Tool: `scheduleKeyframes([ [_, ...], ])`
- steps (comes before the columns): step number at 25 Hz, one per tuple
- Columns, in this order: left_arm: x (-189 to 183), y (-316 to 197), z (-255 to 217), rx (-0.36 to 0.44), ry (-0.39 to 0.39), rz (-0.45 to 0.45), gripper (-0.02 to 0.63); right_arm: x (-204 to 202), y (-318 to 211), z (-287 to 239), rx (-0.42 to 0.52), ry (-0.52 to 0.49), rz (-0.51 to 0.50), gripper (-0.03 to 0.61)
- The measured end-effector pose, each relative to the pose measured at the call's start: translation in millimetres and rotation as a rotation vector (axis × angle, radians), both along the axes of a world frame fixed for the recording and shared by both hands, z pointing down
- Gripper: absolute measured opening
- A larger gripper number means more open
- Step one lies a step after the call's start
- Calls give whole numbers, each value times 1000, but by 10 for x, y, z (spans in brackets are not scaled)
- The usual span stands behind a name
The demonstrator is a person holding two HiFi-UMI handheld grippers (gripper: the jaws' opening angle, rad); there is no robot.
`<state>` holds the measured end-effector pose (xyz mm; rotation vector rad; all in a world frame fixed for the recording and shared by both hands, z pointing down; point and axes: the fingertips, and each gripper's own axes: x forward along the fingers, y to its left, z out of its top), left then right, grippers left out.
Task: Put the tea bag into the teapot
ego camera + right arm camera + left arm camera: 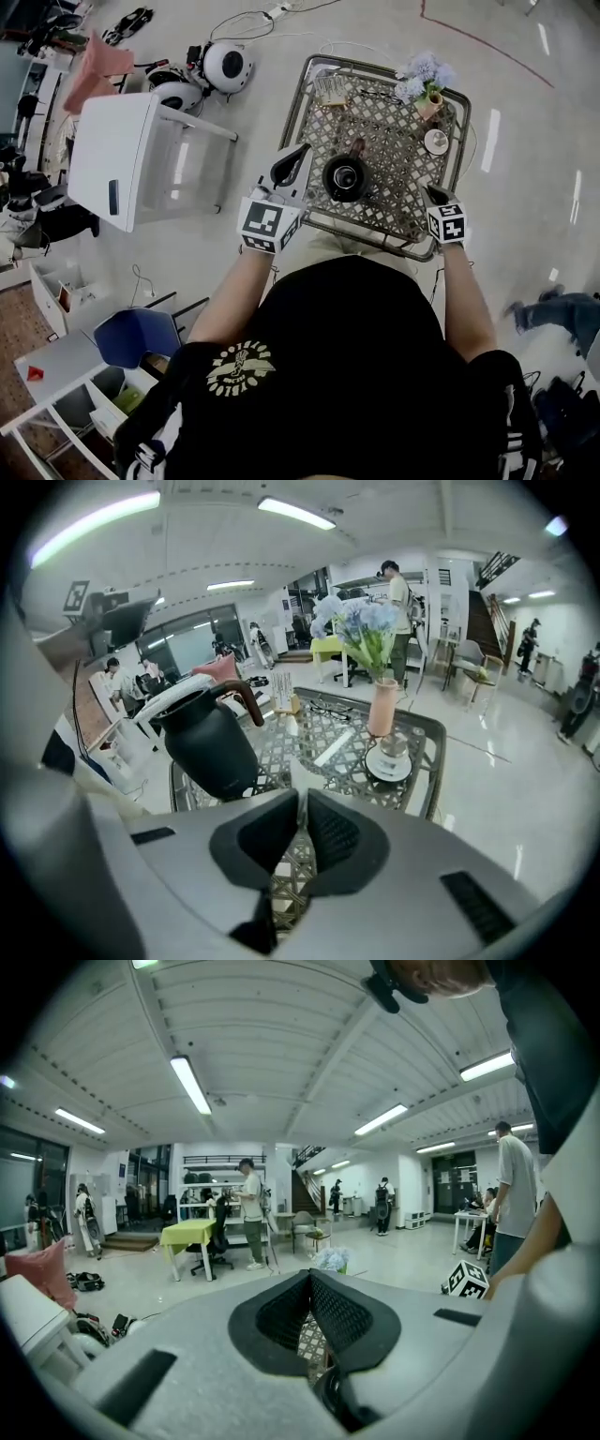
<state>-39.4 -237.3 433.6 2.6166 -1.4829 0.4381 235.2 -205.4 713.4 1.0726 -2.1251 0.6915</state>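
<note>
My right tool (pixel 302 810) pinches a thin, pale tea bag (pixel 299 784). My left tool (pixel 309 1283) is pressed together and empty, beside the round matte-black teapot (pixel 346 177) on the metal lattice counter (pixel 398 183).

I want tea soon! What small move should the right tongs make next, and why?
Probably lift the right tongs and swing left over the black round teapot: they look shut on a thin pale piece, likely the tea bag, and its top looks open.
</note>
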Motion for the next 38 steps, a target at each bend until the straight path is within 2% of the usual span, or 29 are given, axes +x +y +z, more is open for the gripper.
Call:
scheduleKeyframes([
  [6, 17, -101, -146, 27, 23, 21, -5, -22, 33, -443, 55, -95, 63, 32],
  [12, -4, -119, -226, 32, 73, 42, -5, -104, -49, -1169, 171, -199, 116, 32],
  [22, -9, -195, -384, 56, 126, 68, -5, -98, -130, -2370, 390, -273, 133, 32],
  [24, -49, -206, -398, 60, 93, 60, -5, -127, -123, -2529, 414, -276, 125, 32],
  [27, -124, -228, -415, 75, 12, 39, -5, -231, -109, -2659, 428, -280, 98, 32],
  [32, -246, -235, -543, 98, 55, 32, -5, -549, -112, -2710, 431, -297, 50, 32],
  [38, -601, -177, -495, 99, 52, -8, -5, -1090, -154, -2677, 422, -320, -34, 34],
])
